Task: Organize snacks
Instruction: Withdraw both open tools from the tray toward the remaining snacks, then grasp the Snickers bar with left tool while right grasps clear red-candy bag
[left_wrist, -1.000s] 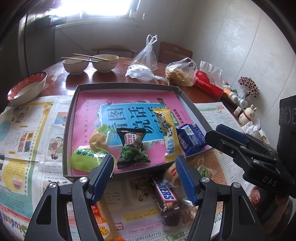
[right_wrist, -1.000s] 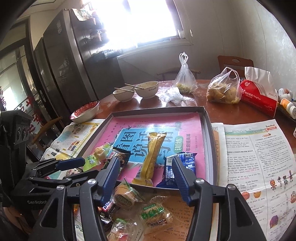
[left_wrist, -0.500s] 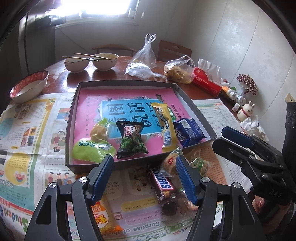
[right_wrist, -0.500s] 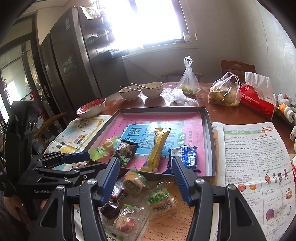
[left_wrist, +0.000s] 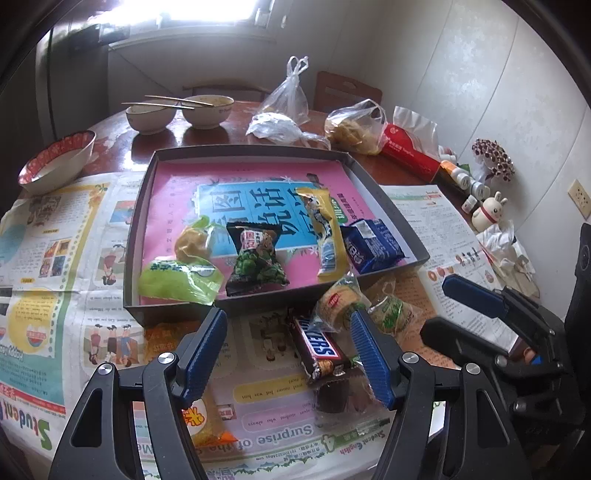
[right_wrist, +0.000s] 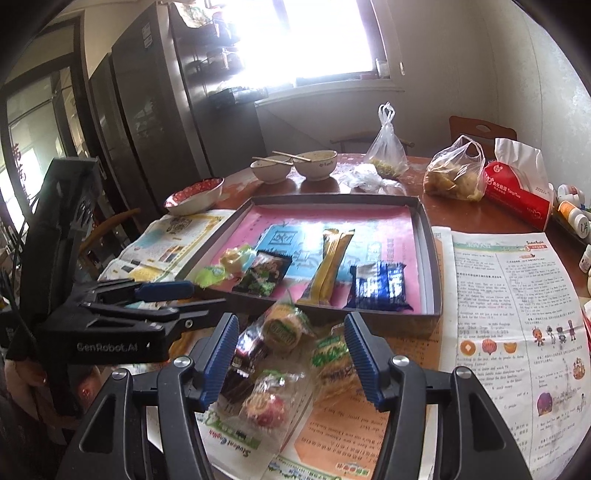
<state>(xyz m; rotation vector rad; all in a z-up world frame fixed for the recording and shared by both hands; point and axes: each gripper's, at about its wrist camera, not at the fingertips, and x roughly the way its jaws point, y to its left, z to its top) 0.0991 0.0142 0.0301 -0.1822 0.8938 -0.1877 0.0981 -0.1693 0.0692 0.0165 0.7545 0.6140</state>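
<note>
Loose wrapped snacks heaped on newspaper at 6 o'clock of the tray (left_wrist: 388, 210). Snickers bar (left_wrist: 318, 347): light, stiff, slippery wrapper; best pinched across its long sides. Left gripper (left_wrist: 288, 352) and right gripper (right_wrist: 290, 350): jaws half open, empty, above the heap.

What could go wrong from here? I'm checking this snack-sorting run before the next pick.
1. The loose snacks sit heaped: the Snickers bar lies partly under a clear-wrapped cake, so the open left hand-held gripper may drag both.
2. The right hand-held gripper, also open, hovers over the same heap, so the two could collide.
3. The tray has a raised wall; a low carry may snag it.
</note>
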